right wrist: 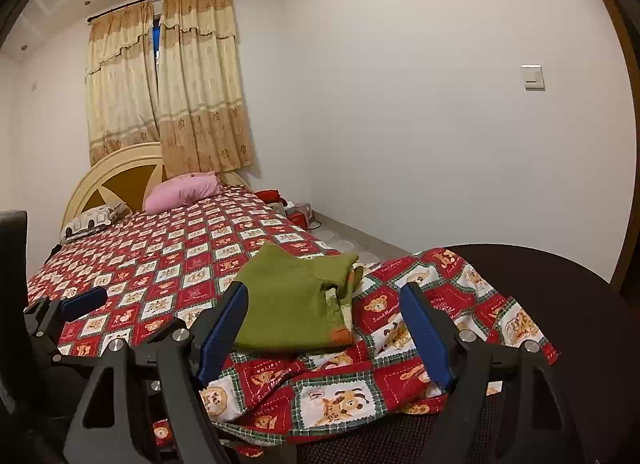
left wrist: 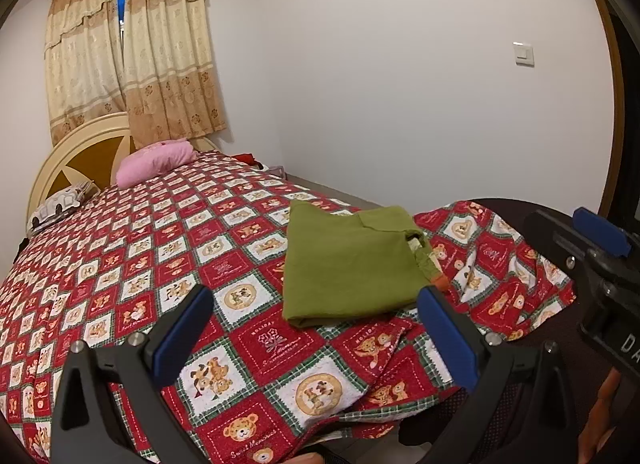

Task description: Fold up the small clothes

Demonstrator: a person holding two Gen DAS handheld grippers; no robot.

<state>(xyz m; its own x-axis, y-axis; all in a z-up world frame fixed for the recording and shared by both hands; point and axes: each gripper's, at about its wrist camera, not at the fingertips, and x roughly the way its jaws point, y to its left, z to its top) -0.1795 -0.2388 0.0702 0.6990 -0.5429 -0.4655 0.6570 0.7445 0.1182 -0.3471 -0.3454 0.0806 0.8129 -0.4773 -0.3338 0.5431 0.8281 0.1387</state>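
Observation:
A small green garment (left wrist: 352, 264) lies folded into a flat rectangle on the red patchwork bedspread (left wrist: 160, 248) near the bed's foot corner; an orange trim shows at its right edge. It also shows in the right wrist view (right wrist: 290, 304). My left gripper (left wrist: 316, 316) is open and empty, held just short of the garment's near edge. My right gripper (right wrist: 324, 316) is open and empty, also just short of the garment. The right gripper shows at the right edge of the left wrist view (left wrist: 596, 240), and the left gripper at the left of the right wrist view (right wrist: 80, 300).
A pink pillow (left wrist: 156, 162) and a patterned pillow (left wrist: 60, 204) lie at the headboard (left wrist: 80, 156). A dark round surface (right wrist: 560, 304) sits under the bedspread's hanging corner at right. A white wall with a light switch (left wrist: 524, 54) is behind; small items sit on the floor (right wrist: 296, 212).

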